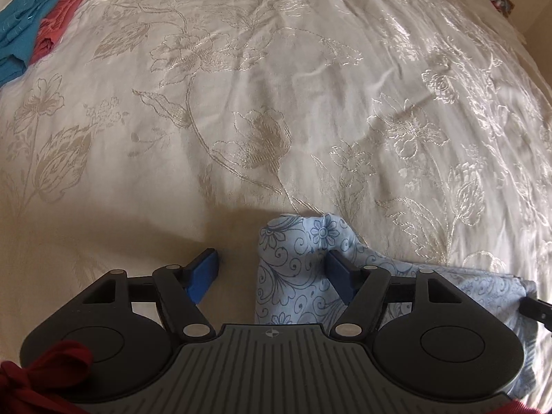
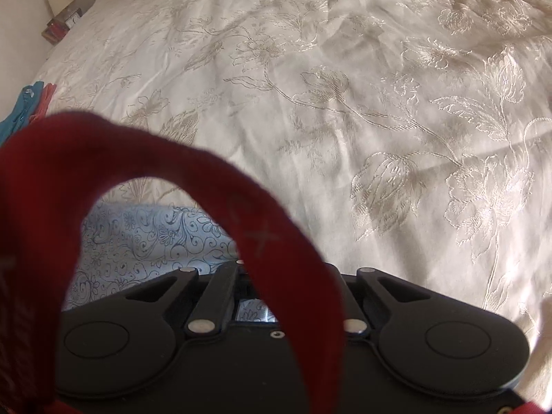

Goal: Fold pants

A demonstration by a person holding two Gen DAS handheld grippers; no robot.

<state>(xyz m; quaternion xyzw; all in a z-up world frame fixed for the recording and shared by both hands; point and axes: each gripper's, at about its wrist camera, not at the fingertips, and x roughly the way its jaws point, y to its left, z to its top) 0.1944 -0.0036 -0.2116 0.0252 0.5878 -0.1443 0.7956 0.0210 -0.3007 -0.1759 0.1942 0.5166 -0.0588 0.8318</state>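
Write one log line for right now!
left fingers: open, over light-blue floral pants | right fingers: shut, hidden | cream embroidered bedspread beneath

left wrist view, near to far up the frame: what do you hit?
left gripper, open → light blue floral pants between its jaws → embroidered cream bedspread → red garment and teal garment at far left.
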